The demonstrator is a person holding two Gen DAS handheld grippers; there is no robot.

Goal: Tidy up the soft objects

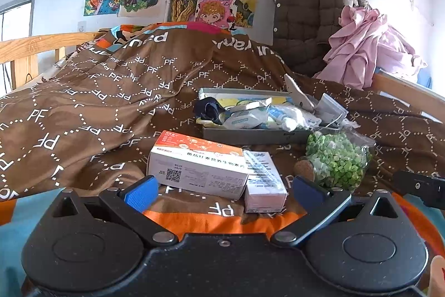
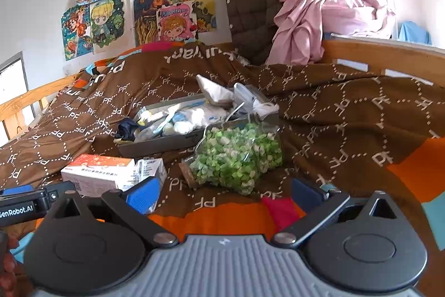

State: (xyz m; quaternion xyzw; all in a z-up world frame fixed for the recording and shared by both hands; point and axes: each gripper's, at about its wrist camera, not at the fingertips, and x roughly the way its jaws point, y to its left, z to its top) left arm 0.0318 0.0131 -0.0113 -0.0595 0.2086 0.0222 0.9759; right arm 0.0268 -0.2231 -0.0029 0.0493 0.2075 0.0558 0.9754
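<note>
Item: clear bag of green pieces [image 2: 236, 157], cork stopper [image 2: 185, 171] at its near-left end, lying on the brown quilt [image 2: 347, 107] of the bed, just near of the grey tray [image 2: 155, 145]. The tray is holding soft white and blue packets [image 2: 194, 116] and a dark folded cloth [image 2: 126, 130] hanging over its left end. Two cartons, one orange-topped [image 1: 197, 160] and one smaller white [image 1: 264, 183], are sitting touching each other to the left of the bag. Left gripper [image 1: 222, 192] is hovering near the cartons, jaws spread wide and holding nothing; right gripper [image 2: 225, 194] is facing the bag, jaws likewise released and empty. Handling, as judged: the bag is probably light, slack and slippery, its contents shifting under pressure; a pinch at the stiffer corked neck, or on a gathered fold of film, is looking safer than squeezing the bulging middle.
</note>
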